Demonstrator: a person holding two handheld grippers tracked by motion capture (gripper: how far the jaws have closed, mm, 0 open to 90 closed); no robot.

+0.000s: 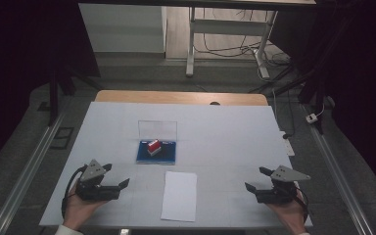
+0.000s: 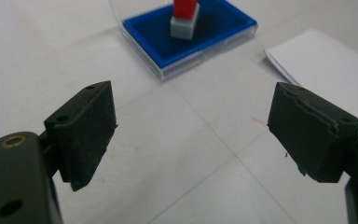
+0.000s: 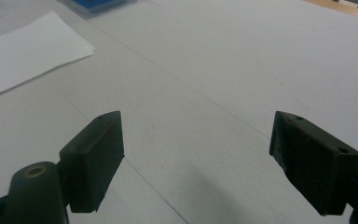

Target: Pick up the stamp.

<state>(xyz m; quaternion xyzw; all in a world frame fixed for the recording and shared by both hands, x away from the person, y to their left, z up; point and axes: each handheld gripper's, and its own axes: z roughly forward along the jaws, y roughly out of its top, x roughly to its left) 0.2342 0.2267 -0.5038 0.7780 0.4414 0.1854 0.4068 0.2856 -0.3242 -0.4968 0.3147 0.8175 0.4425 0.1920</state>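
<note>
Red-topped stamp (image 1: pixel 153 146) upright in blue tray (image 1: pixel 144 156); paper sheet (image 1: pixel 179 195) nearby.

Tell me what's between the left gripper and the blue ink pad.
Nothing: bare white table runs from the open left gripper to the blue ink pad, seen in the left gripper view.

Lab: dark curtains (image 1: pixel 24 54), floor rails (image 1: pixel 24 171), loose cables (image 1: pixel 235 49), white-covered table (image 1: pixel 225 132).

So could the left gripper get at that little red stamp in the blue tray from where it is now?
Probably yes. The left gripper has its fingers wide apart and nothing in them, and bare table lies between it and the red stamp, which stands upright in the blue tray. The clear lid behind it stands open.
</note>
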